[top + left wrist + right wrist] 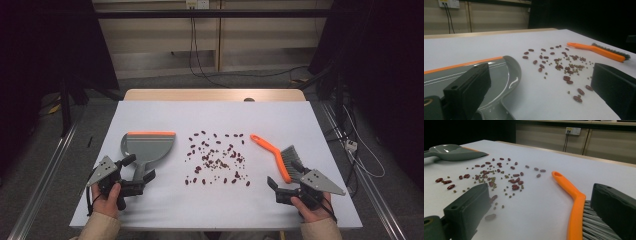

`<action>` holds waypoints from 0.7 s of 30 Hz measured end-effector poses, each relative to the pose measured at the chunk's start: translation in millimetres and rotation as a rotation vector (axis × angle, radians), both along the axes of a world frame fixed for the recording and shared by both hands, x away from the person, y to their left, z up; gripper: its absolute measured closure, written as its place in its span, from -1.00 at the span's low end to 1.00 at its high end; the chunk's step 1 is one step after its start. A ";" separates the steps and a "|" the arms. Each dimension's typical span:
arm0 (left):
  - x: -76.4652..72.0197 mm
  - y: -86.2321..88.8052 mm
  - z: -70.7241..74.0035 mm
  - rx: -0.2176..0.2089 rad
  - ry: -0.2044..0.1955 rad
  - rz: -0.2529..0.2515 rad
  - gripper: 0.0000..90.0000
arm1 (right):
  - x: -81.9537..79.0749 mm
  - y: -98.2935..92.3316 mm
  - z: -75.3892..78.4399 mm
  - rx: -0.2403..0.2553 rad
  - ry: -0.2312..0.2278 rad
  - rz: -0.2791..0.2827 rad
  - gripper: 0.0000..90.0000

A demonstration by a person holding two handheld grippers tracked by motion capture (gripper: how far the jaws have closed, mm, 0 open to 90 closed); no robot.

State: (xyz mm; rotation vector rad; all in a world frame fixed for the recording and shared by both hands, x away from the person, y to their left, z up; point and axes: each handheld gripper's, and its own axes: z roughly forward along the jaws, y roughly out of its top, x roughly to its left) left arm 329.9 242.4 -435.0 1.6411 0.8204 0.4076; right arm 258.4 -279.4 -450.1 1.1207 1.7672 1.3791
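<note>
Both jaws apart, empty: left gripper astride dustpan handle, right gripper beside brush. Risk: off-centre grip tips pan; hasty sweep scatters beans.

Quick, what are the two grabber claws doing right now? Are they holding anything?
Left gripper: open, holding nothing, jaws near the grey dustpan.
Right gripper: open, holding nothing, jaws beside the orange brush.

Dustpan: glossy grey plastic, orange lip. Brush: smooth orange plastic handle, stiff grey bristles. Beans: smooth, dark red. Table: matt white covering, wooden far edge.
</note>
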 end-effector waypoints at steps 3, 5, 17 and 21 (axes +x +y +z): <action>0.5 0.7 -0.1 -0.003 0.001 0.002 -0.94 | 0.9 0.0 0.0 -0.007 0.001 0.000 -0.95; 0.6 0.8 0.1 -0.003 0.001 0.001 -0.94 | 1.6 -0.1 0.1 -0.010 0.002 -0.002 -0.94; 1.3 -1.5 0.2 0.003 -0.001 -0.009 -0.94 | 7.4 1.6 0.2 -0.015 0.017 0.010 -0.94; 1.4 0.7 1.6 0.002 -0.009 -0.008 -0.94 | 11.7 2.2 2.1 -0.016 0.019 -0.002 -0.94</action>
